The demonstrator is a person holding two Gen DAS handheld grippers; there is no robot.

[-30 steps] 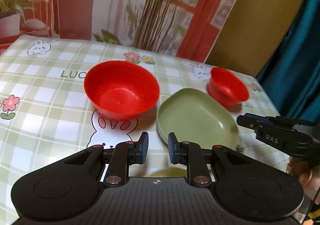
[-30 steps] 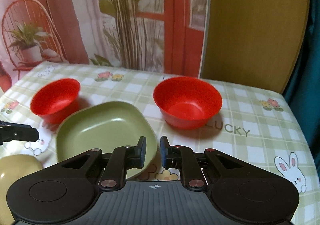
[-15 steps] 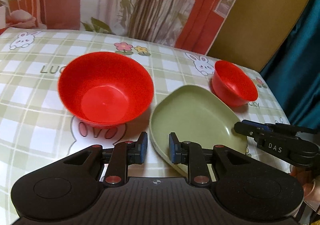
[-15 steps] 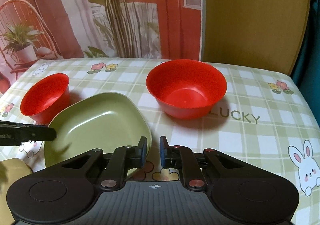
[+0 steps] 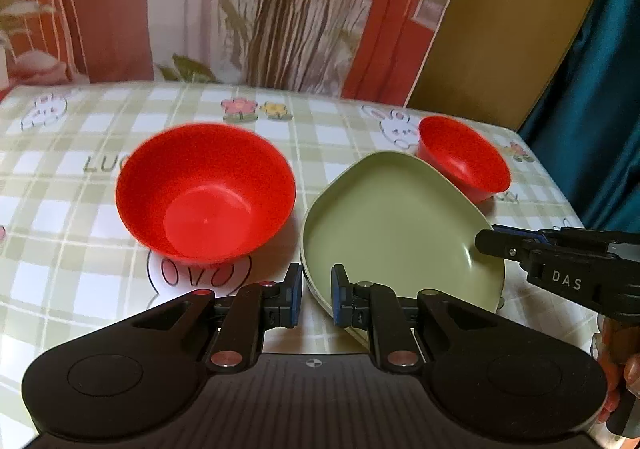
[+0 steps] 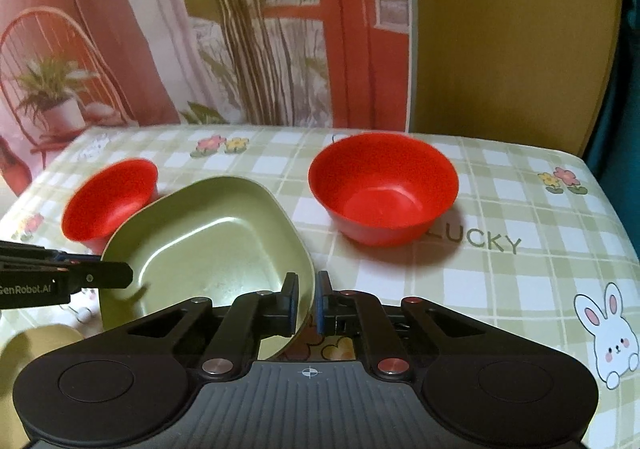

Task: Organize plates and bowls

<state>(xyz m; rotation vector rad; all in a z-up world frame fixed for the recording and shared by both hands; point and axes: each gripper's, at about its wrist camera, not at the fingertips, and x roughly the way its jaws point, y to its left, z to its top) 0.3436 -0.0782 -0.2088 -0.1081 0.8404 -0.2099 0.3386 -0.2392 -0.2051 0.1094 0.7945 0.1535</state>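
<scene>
Left wrist view is showing the left gripper (image 5: 317, 299) working at the near rim of the plate (image 5: 392, 233). Its jaws are closing and standing narrow, with the rim passing between the pads. A sliver of cloth is showing between the left pad and the rim, so the pads are not yet looking clamped. The right gripper (image 5: 482, 243) is reaching in from the right side, with its tip at the plate's far right edge. The plate is sitting on the table (image 5: 60, 209) between the big bowl (image 5: 204, 193) and the small bowl (image 5: 464, 165). The big bowl is lying just beside the plate on the left. The small bowl is sitting behind the plate's far right edge, and whether they are touching is not clear. Both bowls are standing upright, empty and apart from each other, so no stacking is showing.

Right wrist view is showing the right gripper (image 6: 307, 303) pinching the plate (image 6: 208, 249) at its near right rim. Its fingers are standing very narrow, with the pads pressing on either side of the rim. The left gripper (image 6: 124, 275) is coming in at the plate's left edge. The plate is looking tilted, though whether it is leaving the table cannot be told. A yellow dish (image 6: 40, 341) is peeking in at the lower left corner, alone and partly cut off.

Judging by this, the task is only beginning. The plate is being taken at two edges, and the bowls and the yellow dish are waiting to be gathered.
</scene>
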